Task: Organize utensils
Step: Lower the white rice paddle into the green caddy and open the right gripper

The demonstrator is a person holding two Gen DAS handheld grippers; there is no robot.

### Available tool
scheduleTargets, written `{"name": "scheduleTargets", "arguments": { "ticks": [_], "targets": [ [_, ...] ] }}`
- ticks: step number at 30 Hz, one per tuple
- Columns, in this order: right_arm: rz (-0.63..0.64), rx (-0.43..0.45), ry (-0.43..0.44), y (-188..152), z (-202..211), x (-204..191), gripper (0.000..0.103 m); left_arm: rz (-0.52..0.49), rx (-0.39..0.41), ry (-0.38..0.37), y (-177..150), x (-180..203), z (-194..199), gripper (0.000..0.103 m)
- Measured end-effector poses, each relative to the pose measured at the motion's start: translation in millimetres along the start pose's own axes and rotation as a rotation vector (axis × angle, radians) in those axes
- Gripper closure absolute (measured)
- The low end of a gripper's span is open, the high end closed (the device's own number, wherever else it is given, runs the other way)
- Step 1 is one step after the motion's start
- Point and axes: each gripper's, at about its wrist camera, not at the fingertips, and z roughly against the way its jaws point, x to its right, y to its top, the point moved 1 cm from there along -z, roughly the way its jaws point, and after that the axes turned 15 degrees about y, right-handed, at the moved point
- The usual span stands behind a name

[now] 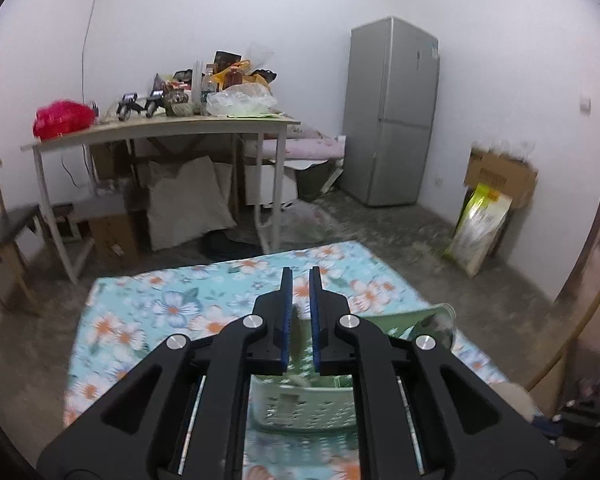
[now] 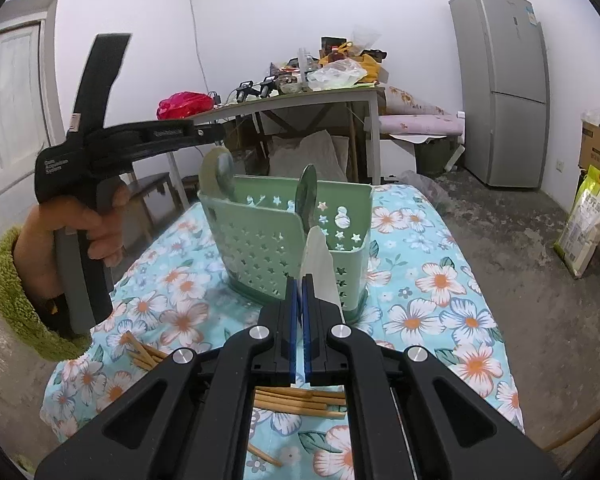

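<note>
A green plastic caddy [image 2: 288, 240], rectangular and pierced with star-shaped holes, stood mid-table on a floral cloth [image 2: 440, 304]. Two grey spoons [image 2: 306, 196] stood upright in it, bowls up. Wooden chopsticks [image 2: 300, 400] lay loose on the near cloth. The right tool [image 2: 300, 284] was pressed together, pinching a white spoon [image 2: 320, 268] just before the caddy's near wall.

The right view alone showed the left hand [image 2: 72, 232], in a fuzzy green cuff, holding the left tool [image 2: 216, 134] high above the caddy's left end. The left view looked down between that tool's [image 1: 301, 276] slightly parted blue pads, with nothing gripped, onto the caddy [image 1: 304, 404], blurred.

Beyond, on a concrete floor [image 2: 500, 208], stood a cluttered table [image 2: 300, 100] and a grey fridge [image 2: 500, 80].
</note>
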Motion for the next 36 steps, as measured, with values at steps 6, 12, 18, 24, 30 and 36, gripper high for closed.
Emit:
{"name": "scheduleTargets", "arguments": {
  "ticks": [6, 12, 18, 24, 30, 36],
  "targets": [
    [-0.017, 0.005, 0.002, 0.6, -0.2, 3.8, 0.101, 0.094, 0.019, 0.0, 0.3, -24.0, 9.6, 0.076],
    [-0.06, 0.04, 0.009, 6.0, 10.2, 13.3, 0.101, 0.158, 0.021, 0.035, -14.5, -52.6, 35.4, 0.064],
    [-0.123, 0.098, 0.062, 24.0, 24.7, 34.8, 0.101, 0.213, -0.069, 0.081, -54.8, -75.4, 57.0, 0.051],
    [-0.135, 0.213, 0.124, 61.5, 43.9, 46.0, 0.101, 0.263, -0.172, 0.125, -105.2, -89.0, 70.5, 0.042],
    [-0.133, 0.314, 0.2, 95.9, 53.6, 47.0, 0.101, 0.257, -0.219, 0.158, -131.6, -92.8, 78.3, 0.033],
    [-0.131, 0.344, 0.258, 111.1, 39.6, 46.1, 0.101, 0.276, -0.218, 0.184, -136.6, -99.0, 83.7, 0.028]
  ]
}}
